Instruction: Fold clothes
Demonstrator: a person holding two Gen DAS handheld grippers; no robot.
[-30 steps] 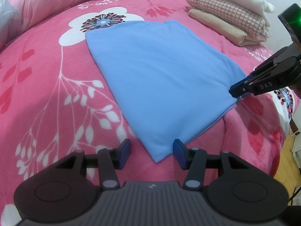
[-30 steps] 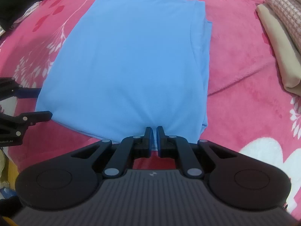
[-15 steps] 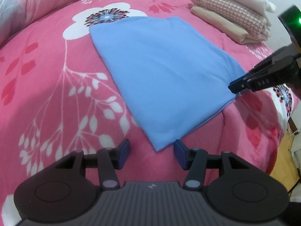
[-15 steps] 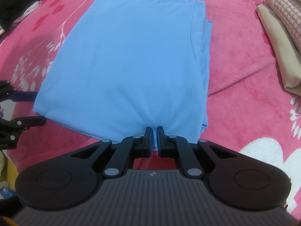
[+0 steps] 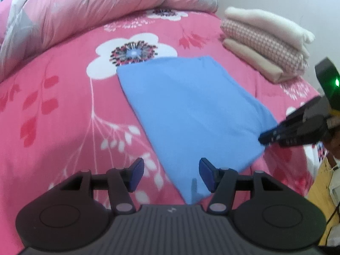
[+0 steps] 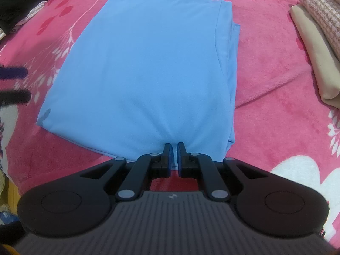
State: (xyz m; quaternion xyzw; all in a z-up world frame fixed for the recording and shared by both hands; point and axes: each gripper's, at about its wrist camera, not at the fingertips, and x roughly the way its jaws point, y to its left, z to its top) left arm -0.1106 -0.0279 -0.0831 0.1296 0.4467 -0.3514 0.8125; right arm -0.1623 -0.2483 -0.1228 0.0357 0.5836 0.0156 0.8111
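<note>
On floral bedspread (image 6: 276, 80): blue garment (image 6: 148, 70), unlabelled.

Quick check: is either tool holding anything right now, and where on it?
The right tool is pinched on the near edge of the folded blue garment. The left tool is open, straddling a corner, gripping nothing.

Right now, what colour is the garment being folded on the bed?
Plain light blue garment, with no pattern; clearest in the right wrist view.
</note>
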